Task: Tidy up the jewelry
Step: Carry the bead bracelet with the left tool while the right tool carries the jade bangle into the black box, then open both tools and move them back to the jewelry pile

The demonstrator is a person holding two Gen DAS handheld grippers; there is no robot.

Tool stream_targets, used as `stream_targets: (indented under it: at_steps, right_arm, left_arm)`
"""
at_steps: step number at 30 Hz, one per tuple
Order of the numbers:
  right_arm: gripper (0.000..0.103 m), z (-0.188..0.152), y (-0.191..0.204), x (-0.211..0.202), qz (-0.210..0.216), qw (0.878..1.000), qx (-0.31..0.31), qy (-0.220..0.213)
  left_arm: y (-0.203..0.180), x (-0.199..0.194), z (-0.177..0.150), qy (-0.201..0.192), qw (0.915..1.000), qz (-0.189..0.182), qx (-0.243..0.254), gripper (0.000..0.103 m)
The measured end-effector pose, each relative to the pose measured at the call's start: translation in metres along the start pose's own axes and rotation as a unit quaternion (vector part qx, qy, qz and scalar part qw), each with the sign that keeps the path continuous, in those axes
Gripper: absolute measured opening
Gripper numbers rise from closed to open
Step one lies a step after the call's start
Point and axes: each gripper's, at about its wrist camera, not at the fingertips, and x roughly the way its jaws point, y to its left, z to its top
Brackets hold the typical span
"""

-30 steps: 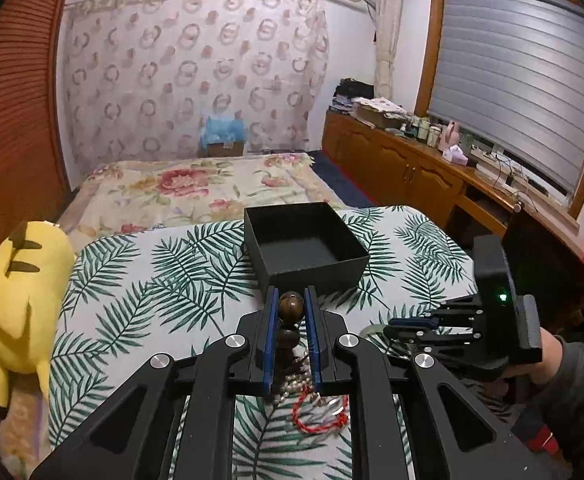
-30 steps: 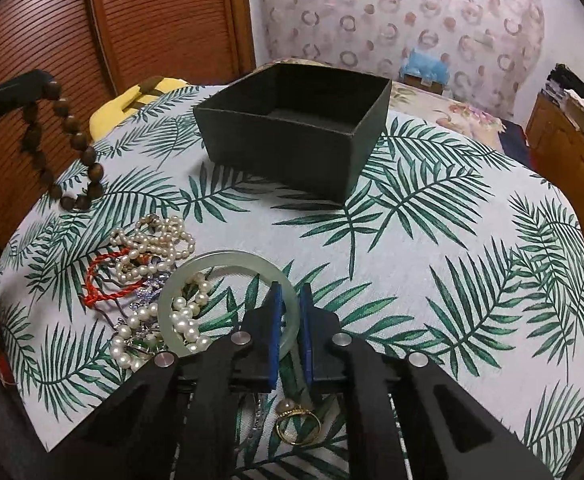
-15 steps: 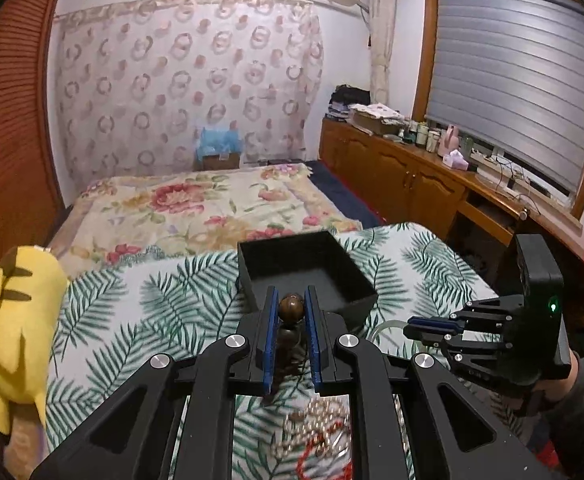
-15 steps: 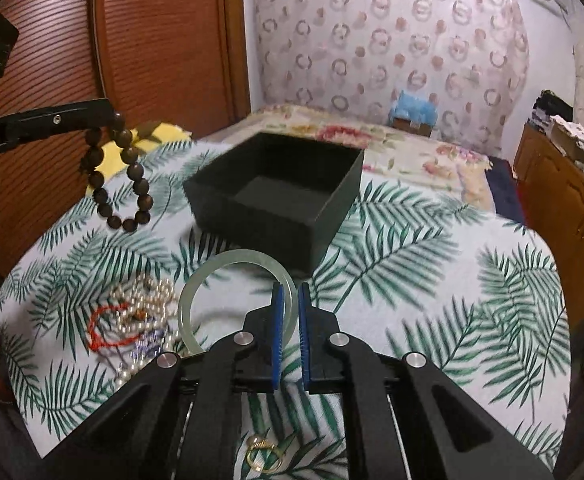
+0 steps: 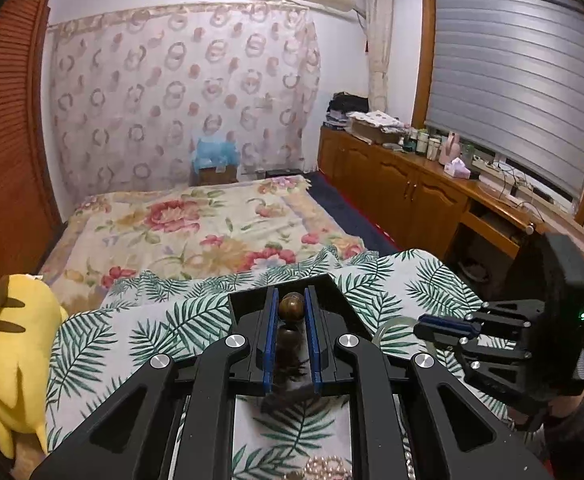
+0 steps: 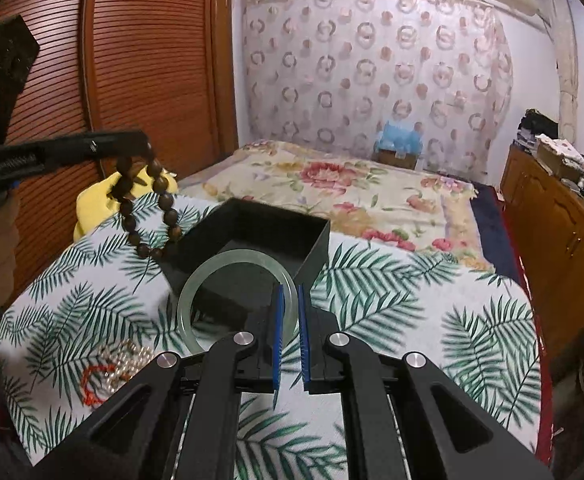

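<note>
My left gripper (image 5: 291, 308) is shut on a brown wooden bead bracelet (image 5: 291, 307); in the right wrist view the bracelet (image 6: 148, 216) hangs from the left gripper (image 6: 140, 148) above the left corner of the open black box (image 6: 252, 236). My right gripper (image 6: 288, 300) is shut on a pale green jade bangle (image 6: 200, 284), held lifted in front of the box. In the left wrist view the box (image 5: 248, 304) is mostly hidden behind my fingers, and the right gripper (image 5: 424, 324) shows at the right. Pearl strands and a red cord (image 6: 112, 364) lie on the leaf-print cloth.
The leaf-print cloth (image 6: 412, 304) covers a table that ends at right. A yellow plush toy (image 5: 12, 356) sits at the left edge. A floral bed (image 5: 196, 228) lies beyond, wooden cabinets (image 5: 404, 192) at right, a wooden wardrobe (image 6: 72, 80) at left.
Both grippers have risen from the table and moved toward the black box, the left with the bead bracelet, the right with the jade bangle lifted off the jewelry pile.
</note>
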Motion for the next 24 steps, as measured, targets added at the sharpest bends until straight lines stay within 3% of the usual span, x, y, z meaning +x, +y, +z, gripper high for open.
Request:
stream_targets:
  at_steps: [10, 15, 17, 19, 24]
  right_arm:
    - [0.008, 0.02, 0.007, 0.019, -0.01, 1.0, -0.009, -0.009]
    - [0.008, 0.026, 0.014, 0.031, -0.014, 1.0, -0.021, -0.007]
    - [0.008, 0.027, 0.016, 0.039, -0.016, 1.0, -0.025, 0.0]
    - [0.008, 0.027, 0.018, 0.048, -0.017, 0.999, -0.027, 0.008]
    - [0.009, 0.025, 0.021, 0.068, -0.012, 0.999, -0.027, 0.03]
  left_arm:
    - [0.006, 0.041, -0.005, 0.033, 0.9993, -0.01, -0.011, 0.012]
    - [0.011, 0.041, -0.012, 0.04, 0.999, -0.001, -0.017, 0.014]
    - [0.015, 0.037, -0.015, 0.041, 0.999, 0.006, -0.017, 0.016]
    - [0.02, 0.031, -0.019, 0.041, 0.9989, 0.011, -0.019, 0.025]
    - [0.028, 0.013, -0.036, 0.045, 0.9986, 0.025, -0.015, 0.031]
